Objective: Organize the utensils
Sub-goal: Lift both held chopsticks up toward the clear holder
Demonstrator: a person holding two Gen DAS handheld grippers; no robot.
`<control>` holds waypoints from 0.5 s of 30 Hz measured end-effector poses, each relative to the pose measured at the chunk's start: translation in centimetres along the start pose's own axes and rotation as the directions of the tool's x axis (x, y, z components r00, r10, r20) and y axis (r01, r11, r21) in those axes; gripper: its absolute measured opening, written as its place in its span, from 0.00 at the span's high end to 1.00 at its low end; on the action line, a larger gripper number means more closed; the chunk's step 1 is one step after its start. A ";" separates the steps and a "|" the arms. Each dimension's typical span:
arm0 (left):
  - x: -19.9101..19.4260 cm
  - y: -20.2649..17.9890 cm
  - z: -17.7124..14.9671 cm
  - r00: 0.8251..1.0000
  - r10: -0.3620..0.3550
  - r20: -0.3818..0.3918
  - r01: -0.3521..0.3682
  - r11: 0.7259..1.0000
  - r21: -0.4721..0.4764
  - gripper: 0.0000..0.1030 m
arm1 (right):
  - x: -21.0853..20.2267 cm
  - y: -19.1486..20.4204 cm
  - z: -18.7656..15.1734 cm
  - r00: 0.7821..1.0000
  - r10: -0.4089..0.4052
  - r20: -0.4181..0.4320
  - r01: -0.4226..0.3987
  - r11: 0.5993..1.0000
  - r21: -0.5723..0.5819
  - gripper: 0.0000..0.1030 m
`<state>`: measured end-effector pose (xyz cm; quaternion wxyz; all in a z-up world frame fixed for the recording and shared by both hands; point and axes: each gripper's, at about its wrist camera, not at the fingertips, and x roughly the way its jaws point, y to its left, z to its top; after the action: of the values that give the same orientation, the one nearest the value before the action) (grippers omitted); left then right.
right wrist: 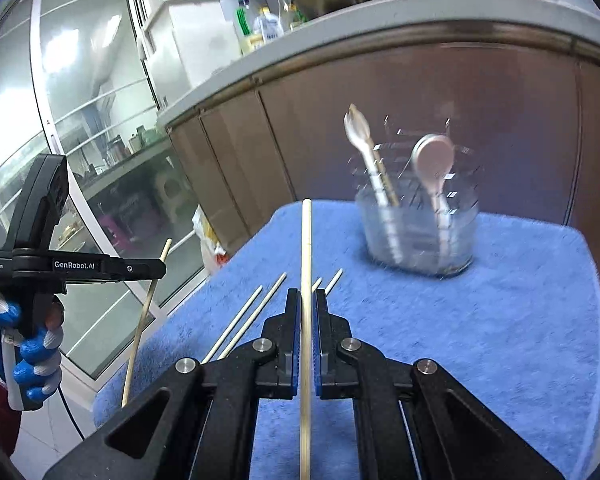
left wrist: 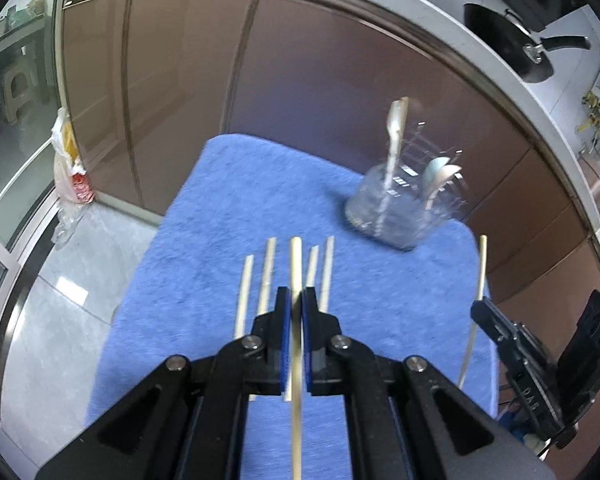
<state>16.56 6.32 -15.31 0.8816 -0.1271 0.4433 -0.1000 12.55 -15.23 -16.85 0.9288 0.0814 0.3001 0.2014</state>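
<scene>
My left gripper is shut on a pale chopstick and holds it above the blue towel. My right gripper is shut on another chopstick, also lifted. Several more chopsticks lie side by side on the towel below; they also show in the right wrist view. A clear utensil holder with spoons in it stands at the far right of the towel, ahead of my right gripper. The right gripper with its chopstick shows at the right of the left wrist view.
Brown cabinet doors rise behind the towel under a white counter with a black pan. A plastic bag sits on the floor at the left. Glass sliding doors stand at the left.
</scene>
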 end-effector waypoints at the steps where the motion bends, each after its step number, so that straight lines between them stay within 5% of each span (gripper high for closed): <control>1: 0.0 -0.5 0.0 1.000 -0.005 0.004 0.005 1.000 0.002 0.95 | -0.2 -0.2 -0.1 1.000 -0.002 0.009 0.002 1.000 -0.003 0.95; 15: -0.1 -6.5 2.3 0.990 -0.109 0.091 0.105 0.993 0.050 0.95 | -2.9 -3.0 2.2 0.985 -0.052 0.163 0.054 0.998 -0.009 0.95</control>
<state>18.00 0.52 -11.89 0.8974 -0.1352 0.3917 -0.1513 12.71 -19.26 -14.34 0.9558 0.0833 0.2239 0.1713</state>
